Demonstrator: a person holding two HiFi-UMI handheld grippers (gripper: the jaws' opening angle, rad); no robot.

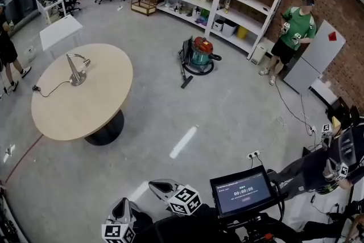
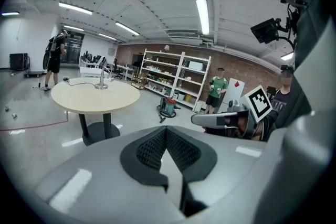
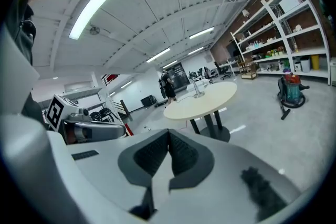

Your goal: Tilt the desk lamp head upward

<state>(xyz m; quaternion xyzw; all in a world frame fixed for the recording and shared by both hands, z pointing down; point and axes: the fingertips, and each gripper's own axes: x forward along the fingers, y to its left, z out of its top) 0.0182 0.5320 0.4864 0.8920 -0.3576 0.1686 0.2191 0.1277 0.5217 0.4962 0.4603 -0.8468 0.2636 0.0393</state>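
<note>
- The desk lamp (image 1: 75, 69) stands on the round surface (image 1: 94, 108), toward its far-left part. It is well apart from both grippers, with open floor between.
- The left hand-held gripper (image 2: 167, 138) has its jaws pressed together with nothing between them. The right hand-held gripper (image 3: 168, 140) is the same, closed and empty.
- The task looks unstarted, so the step in hand is the approach to the surface.
- To do it well, come close enough to reach without stretching, and spread one gripper's jaws before they arrive at the lamp head (image 1: 85, 61).
- The base (image 1: 77, 81) looks small. Holding it down with the other gripper should stop the lamp sliding or tipping as the head is raised.
- Take the head near its joint and lift slowly.
- Keep clear of the cord (image 1: 50, 89) lying along the surface.
</note>
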